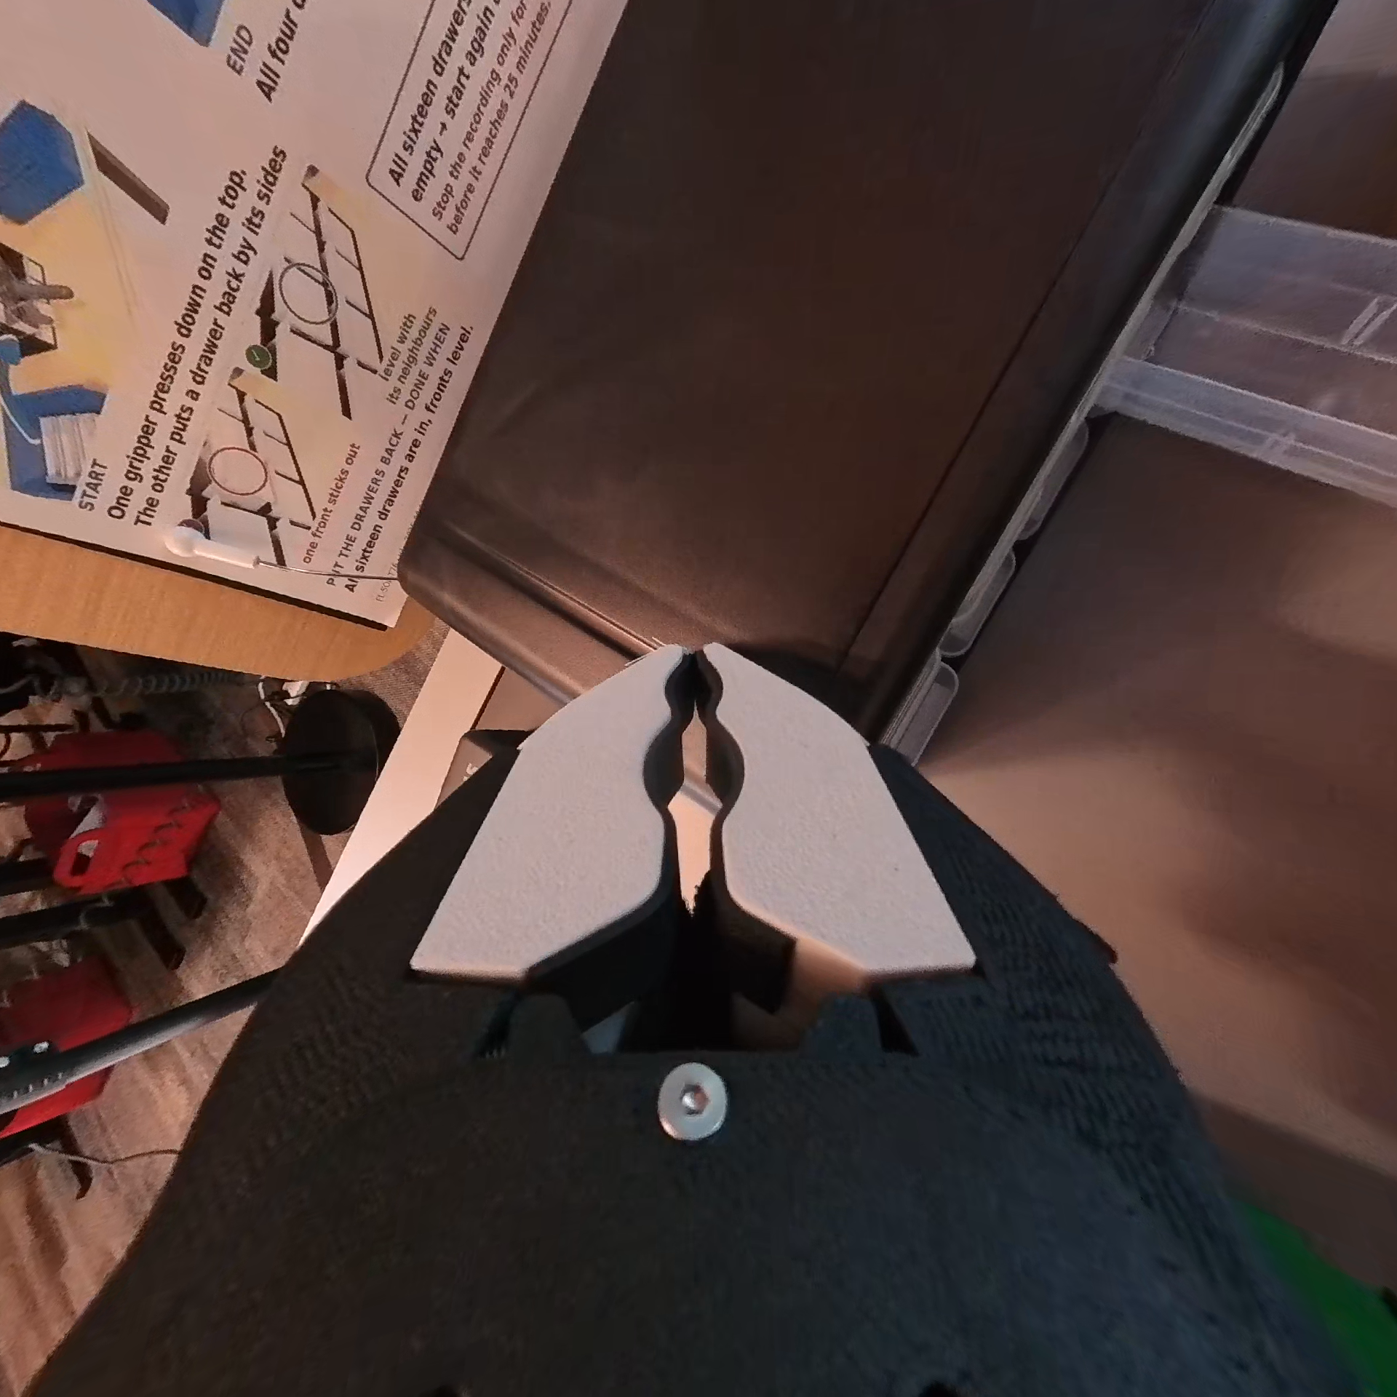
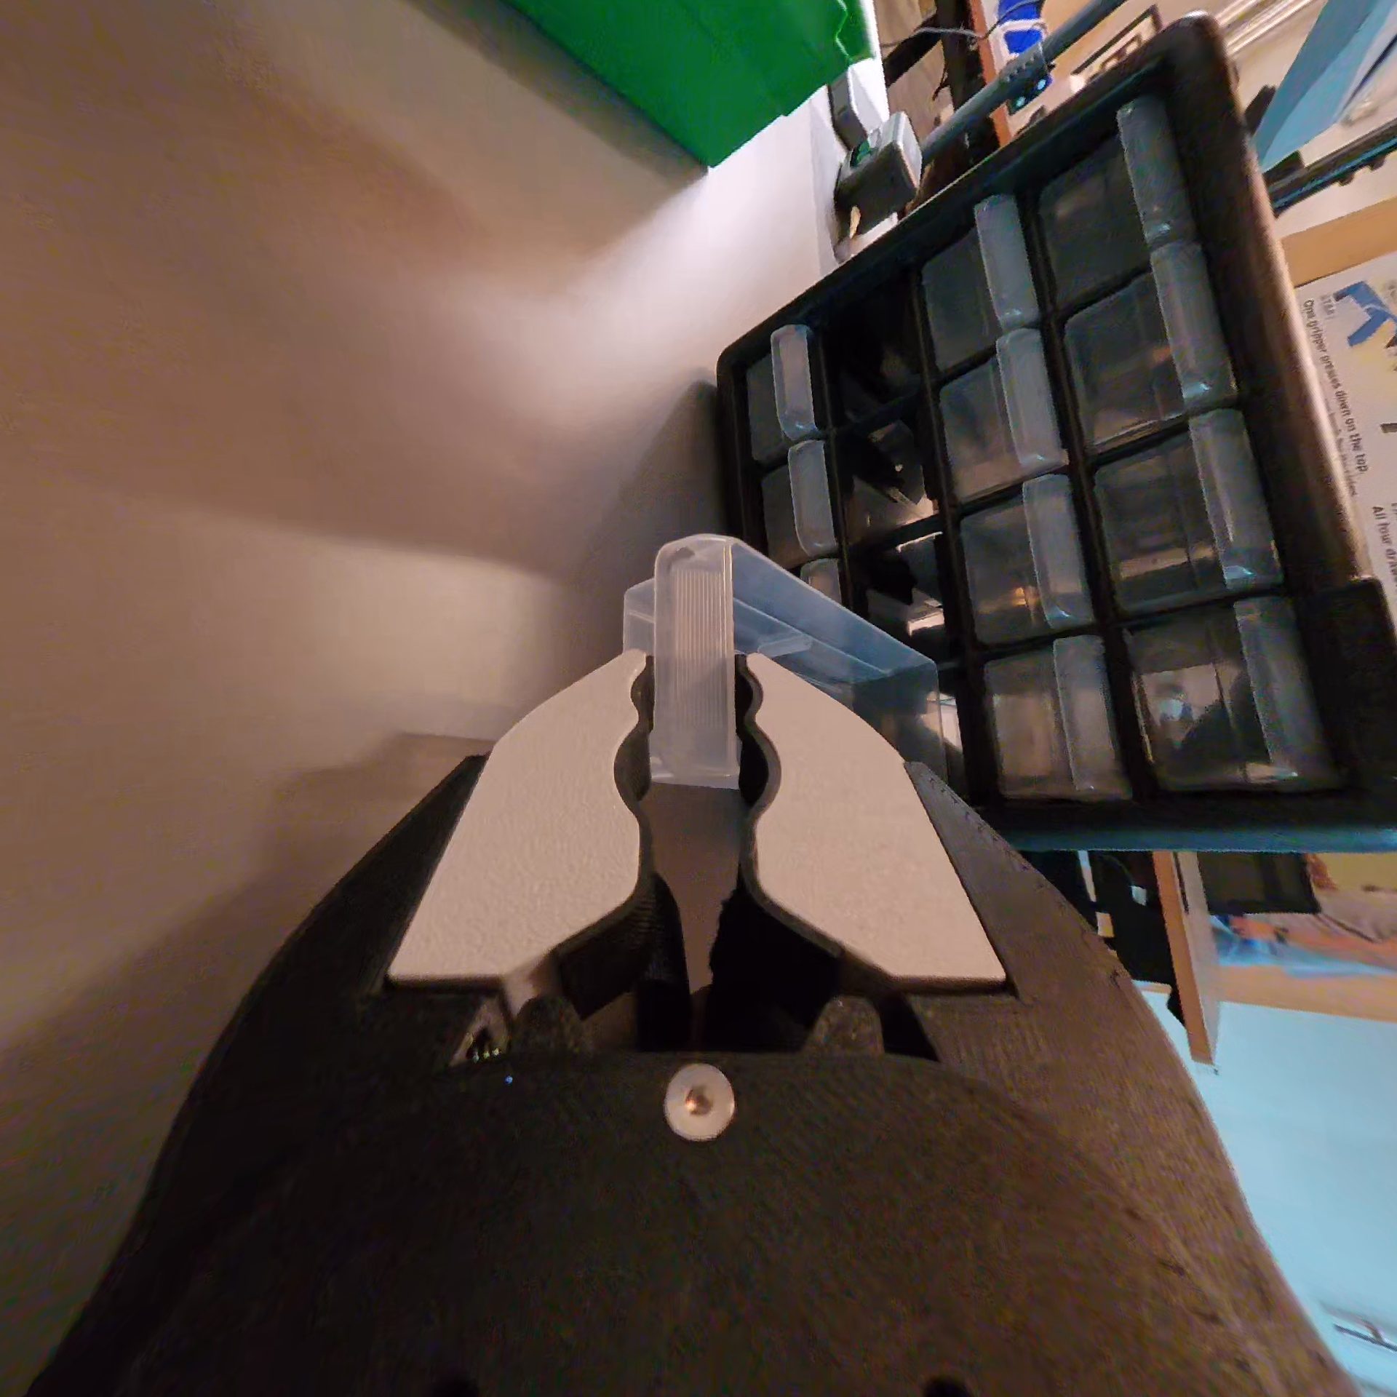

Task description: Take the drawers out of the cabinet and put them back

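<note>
The black cabinet (image 2: 1247,249) holds a grid of clear drawers, and several slots (image 2: 877,423) in one column are empty. My right gripper (image 2: 694,665) is shut on the tab handle of a clear drawer (image 2: 816,642). The drawer sticks out in front of the cabinet, and I cannot tell whether its far end still sits in a slot. In the left wrist view my left gripper (image 1: 695,659) is shut and empty, with its tips against the cabinet's dark top (image 1: 794,340) near a corner. A clear drawer (image 1: 1285,340) juts out from the cabinet front at the right.
A printed instruction sheet (image 1: 264,302) lies on a wooden board behind the cabinet. A green bin (image 2: 703,68) and a grey device (image 2: 877,166) stand on the white table (image 2: 340,378). Past the table edge are a black stand (image 1: 332,756) and red parts (image 1: 128,824) on the floor.
</note>
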A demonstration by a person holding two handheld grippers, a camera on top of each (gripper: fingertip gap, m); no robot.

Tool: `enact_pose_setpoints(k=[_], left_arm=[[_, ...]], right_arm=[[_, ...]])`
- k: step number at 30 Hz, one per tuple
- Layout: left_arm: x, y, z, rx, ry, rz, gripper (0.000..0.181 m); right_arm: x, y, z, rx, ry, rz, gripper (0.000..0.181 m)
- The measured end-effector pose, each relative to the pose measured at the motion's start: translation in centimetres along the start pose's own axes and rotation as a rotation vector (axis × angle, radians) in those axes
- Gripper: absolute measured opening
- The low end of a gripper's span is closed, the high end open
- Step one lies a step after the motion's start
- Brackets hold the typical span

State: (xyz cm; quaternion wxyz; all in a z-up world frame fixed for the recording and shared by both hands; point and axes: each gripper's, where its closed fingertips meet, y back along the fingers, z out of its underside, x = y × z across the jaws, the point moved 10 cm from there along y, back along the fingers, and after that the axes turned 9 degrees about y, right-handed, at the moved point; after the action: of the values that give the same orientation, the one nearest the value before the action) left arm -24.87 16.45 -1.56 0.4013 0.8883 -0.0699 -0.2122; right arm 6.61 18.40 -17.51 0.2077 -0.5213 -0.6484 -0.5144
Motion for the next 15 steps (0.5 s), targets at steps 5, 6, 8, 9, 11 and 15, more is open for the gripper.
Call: enact_pose_setpoints(k=[5,6,8,9,11,15], left_arm=[[-0.1,0.0,0.0,0.000,-0.001,0.009,0.000],[-0.1,0.0,0.0,0.002,-0.001,0.008,0.000],[-0.1,0.0,0.0,0.006,-0.005,0.005,0.000],[-0.1,0.0,0.0,0.007,-0.007,0.005,0.000],[-0.1,0.0,0.0,0.007,-0.008,0.006,0.000],[-0.1,0.0,0.0,0.004,-0.007,0.006,0.000]], right_arm=[[0.3,0.2,-0.2,-0.049,0.055,-0.032,0.019],[0.6,0.1,-0.3,-0.049,0.059,-0.037,0.019],[1.1,0.1,-0.4,-0.032,0.054,-0.056,0.019],[1.4,0.1,-0.5,-0.025,0.047,-0.062,0.019],[1.9,0.2,-0.4,-0.024,0.027,-0.075,0.019],[2.7,0.2,0.6,-0.021,-0.031,-0.062,0.019]])
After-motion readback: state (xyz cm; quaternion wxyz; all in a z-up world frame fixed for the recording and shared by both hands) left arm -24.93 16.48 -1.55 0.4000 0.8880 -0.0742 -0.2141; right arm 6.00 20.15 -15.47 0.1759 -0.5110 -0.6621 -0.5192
